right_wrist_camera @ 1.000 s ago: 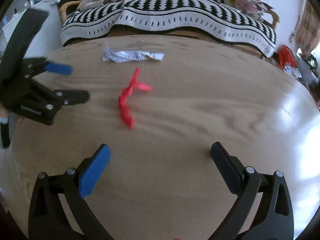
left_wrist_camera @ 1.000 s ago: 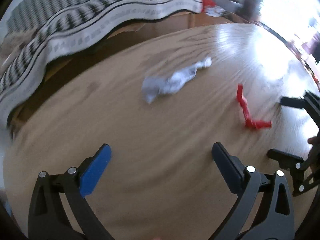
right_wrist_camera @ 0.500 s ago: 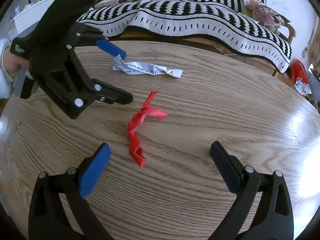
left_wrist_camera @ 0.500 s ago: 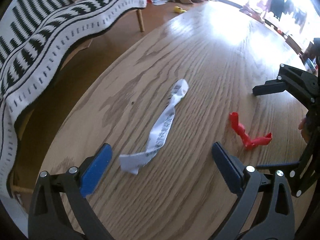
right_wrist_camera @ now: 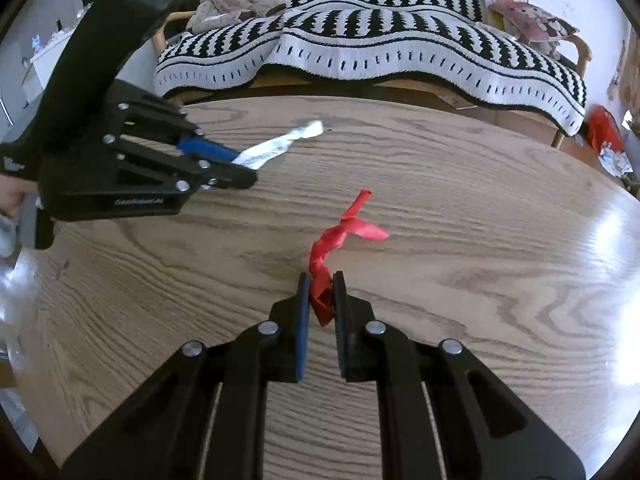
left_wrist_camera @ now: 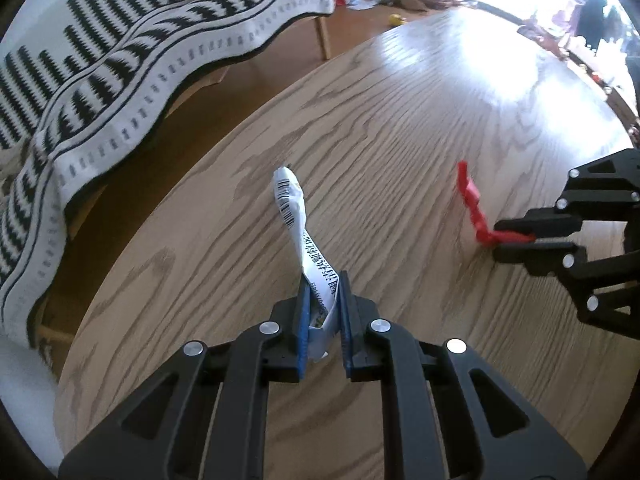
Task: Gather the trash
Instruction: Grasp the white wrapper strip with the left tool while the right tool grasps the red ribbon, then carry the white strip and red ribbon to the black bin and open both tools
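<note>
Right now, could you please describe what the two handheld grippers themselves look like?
Both are alike: matte black plastic frames with open triangular cut-outs and round silver screw heads at the joints. The left gripper has two long fingers lined with blue pads, as does the right gripper. In the right wrist view, small pale lettering runs along the left gripper's side, too blurred to read. No cables show.

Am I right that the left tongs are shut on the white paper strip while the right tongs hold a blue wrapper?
Not quite: the wrapper in the right tongs is red, not blue, as the right wrist view shows. The left tongs are indeed shut on the white paper strip.
</note>
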Demonstrator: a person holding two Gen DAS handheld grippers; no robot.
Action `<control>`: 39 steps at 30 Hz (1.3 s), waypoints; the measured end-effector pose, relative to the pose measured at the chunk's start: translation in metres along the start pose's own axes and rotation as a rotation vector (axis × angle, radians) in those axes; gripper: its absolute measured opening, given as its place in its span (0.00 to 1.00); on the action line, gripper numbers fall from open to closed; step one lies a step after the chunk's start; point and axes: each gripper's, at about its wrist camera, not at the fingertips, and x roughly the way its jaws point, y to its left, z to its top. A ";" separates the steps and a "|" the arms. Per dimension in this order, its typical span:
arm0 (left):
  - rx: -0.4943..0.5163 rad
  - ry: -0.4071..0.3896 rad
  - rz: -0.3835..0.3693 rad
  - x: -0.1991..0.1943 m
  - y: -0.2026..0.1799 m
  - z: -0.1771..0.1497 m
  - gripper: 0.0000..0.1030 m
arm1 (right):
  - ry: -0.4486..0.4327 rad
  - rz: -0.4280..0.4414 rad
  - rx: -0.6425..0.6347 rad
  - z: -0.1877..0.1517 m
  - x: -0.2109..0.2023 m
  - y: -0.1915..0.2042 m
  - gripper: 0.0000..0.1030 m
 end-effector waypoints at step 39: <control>0.038 -0.132 -0.429 -0.160 -0.490 -0.051 0.11 | -0.170 -0.310 0.522 -0.376 -0.420 -0.158 0.11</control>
